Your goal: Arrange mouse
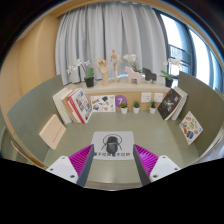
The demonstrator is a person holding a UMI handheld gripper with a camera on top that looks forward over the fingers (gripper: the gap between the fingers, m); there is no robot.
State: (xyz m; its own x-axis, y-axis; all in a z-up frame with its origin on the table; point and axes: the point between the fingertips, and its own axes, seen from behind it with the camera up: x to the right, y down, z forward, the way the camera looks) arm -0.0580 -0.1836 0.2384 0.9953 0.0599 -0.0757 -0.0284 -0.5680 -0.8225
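grey pleated curtain (pixel 108 35) | olive-green table top (pixel 35 110) | magenta finger pads (pixel 80 158) (white finger shells) | black-and-white mouse mat (pixel 112 150)

This looks like a home study or office corner. A desk (pixel 30 120) stands before a window hung with pale curtains (pixel 110 35) at twelve o'clock. On it sits a low wooden shelf (pixel 125 95) carrying small potted plants (pixel 88 75), figurines (pixel 135 73) and a wooden hand model (pixel 117 62). Upright books (pixel 72 104) lean at ten o'clock, more books (pixel 170 103) at two o'clock, and a printed mouse pad (pixel 112 145) lies at six o'clock.
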